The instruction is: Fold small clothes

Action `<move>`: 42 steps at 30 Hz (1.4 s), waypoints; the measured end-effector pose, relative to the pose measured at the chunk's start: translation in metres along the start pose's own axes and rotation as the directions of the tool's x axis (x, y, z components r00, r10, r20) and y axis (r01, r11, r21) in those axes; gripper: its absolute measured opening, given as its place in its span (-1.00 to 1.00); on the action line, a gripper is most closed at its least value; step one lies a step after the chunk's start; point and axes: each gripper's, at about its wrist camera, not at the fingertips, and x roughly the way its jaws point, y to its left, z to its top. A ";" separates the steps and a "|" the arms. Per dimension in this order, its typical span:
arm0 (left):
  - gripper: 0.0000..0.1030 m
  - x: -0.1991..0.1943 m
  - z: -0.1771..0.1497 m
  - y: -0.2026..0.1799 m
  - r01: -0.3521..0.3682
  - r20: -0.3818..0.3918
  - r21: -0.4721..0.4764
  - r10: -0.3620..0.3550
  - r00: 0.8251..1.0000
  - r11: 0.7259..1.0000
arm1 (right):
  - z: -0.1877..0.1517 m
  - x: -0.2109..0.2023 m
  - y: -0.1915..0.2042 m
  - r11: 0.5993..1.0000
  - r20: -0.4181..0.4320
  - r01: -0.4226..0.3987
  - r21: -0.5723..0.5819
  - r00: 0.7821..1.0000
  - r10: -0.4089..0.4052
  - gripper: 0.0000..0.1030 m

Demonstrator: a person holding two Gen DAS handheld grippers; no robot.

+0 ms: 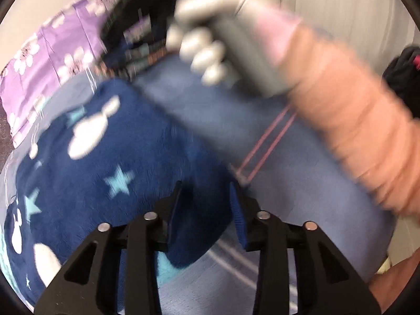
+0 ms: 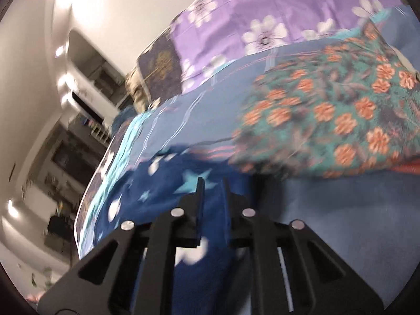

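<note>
A navy fleece garment (image 1: 99, 157) with light blue stars and white shapes lies on the blue bedsheet (image 1: 302, 197). My left gripper (image 1: 206, 191) points down at its near edge. A fold of the fleece sits between the jaws, which stand somewhat apart, so it is open. Across the bed a grey-gloved hand (image 1: 204, 52) in a peach sleeve holds the right tool, which is blurred. In the right wrist view my right gripper (image 2: 213, 183) is shut on the navy garment (image 2: 162, 183), pinching a raised fold that runs back between the fingers.
A teal garment with orange flowers (image 2: 328, 110) lies heaped on the bedsheet (image 2: 354, 223) just beyond the right gripper. Purple flowered bedding (image 2: 262, 13) (image 1: 52, 60) covers the head of the bed. Room furniture (image 2: 65, 157) stands past the bed's left edge. A dark bundle (image 1: 401, 73) sits at far right.
</note>
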 end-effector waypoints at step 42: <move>-0.23 -0.156 -0.308 0.264 0.050 0.247 -0.719 0.188 0.951 0.693 | -0.158 0.028 0.242 0.850 -0.043 0.304 -0.431 0.934 -0.356 -0.38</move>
